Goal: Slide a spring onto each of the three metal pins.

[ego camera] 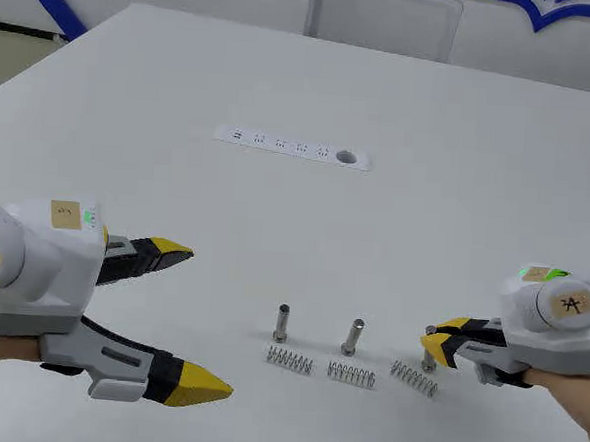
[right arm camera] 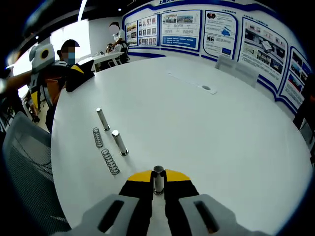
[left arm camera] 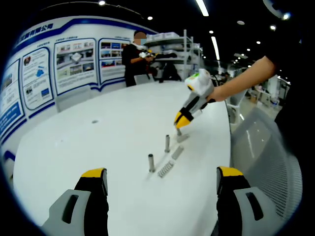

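Three short metal pins stand in a row near the table's front: the left pin (ego camera: 282, 322), the middle pin (ego camera: 352, 336) and the right pin (ego camera: 429, 363). In front of each lies a spring (ego camera: 290, 359), (ego camera: 352, 375), (ego camera: 413, 378). My right gripper (ego camera: 434, 346) is shut on the right pin (right arm camera: 158, 180), whose head shows between the yellow tips; the other pins (right arm camera: 103, 119), (right arm camera: 119, 142) stand beyond. My left gripper (ego camera: 194, 320) hangs open to the left of the row, holding nothing. From it I see the pins (left arm camera: 151, 163), (left arm camera: 167, 143) and the right gripper (left arm camera: 183, 118).
A white power strip (ego camera: 292, 147) is set into the white table (ego camera: 455, 231) further back. A chair (ego camera: 382, 21) stands at the far edge. Another chair (right arm camera: 24, 162) is by the near edge, and people stand in the background.
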### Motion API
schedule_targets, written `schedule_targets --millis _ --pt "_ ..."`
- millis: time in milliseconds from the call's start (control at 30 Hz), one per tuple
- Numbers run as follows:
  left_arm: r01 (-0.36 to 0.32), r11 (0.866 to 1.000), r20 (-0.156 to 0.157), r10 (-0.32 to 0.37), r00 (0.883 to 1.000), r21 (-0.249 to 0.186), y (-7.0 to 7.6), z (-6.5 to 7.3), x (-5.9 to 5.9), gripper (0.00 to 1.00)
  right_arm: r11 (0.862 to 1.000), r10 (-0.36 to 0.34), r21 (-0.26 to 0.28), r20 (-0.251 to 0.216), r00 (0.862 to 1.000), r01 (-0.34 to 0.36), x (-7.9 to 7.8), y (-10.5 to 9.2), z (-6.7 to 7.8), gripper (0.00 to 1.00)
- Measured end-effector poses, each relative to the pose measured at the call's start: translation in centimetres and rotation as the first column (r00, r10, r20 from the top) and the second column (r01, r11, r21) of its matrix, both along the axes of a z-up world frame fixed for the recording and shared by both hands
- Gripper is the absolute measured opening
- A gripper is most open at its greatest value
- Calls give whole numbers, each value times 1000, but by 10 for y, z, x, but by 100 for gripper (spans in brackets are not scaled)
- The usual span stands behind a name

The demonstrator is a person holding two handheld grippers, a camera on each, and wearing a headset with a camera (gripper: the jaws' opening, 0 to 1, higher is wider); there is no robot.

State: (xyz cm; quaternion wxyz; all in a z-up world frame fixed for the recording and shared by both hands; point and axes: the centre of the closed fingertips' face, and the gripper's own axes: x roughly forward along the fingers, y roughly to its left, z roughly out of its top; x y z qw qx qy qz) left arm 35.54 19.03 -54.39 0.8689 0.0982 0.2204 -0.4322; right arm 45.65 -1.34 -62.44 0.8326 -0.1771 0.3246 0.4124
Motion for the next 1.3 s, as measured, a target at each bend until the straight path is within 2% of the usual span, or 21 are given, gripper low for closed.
schedule_targets --millis 133,300,367,500,800,1000,1067,1200,1300 --pt "0 1000 -1 0 1000 2 1 1 -1 93 1000 -3 23 13 1000 3 -3 2 1 8" --pt "-2 1000 0 2 1000 4 2 1 0 93 999 24 23 76 997 -26 -3 2 3 9" --pt "-3 1000 0 3 1000 3 1 1 0 93 998 15 63 70 997 -20 -5 3 4 9" --pt "-1 1000 -4 1 1000 2 1 1 -1 93 995 -13 96 70 997 6 -5 3 4 9" --pt "1 1000 -6 -1 1000 2 0 1 -3 93 999 11 52 61 998 -14 -7 6 4 9" --pt "10 1000 -5 -10 1000 5 -3 1 -4 93 999 4 46 41 999 -6 -7 6 4 9" --pt "11 1000 -4 -11 1000 4 -3 2 -5 93 1000 21 22 54 998 -22 -7 5 4 9" --pt "8 1000 -8 -8 1000 11 -2 0 -5 93 999 11 38 48 999 -13 -7 5 7 14" --pt "3 1000 -7 -3 1000 0 -2 1 -6 93 999 7 32 56 998 -9 -6 3 8 17"
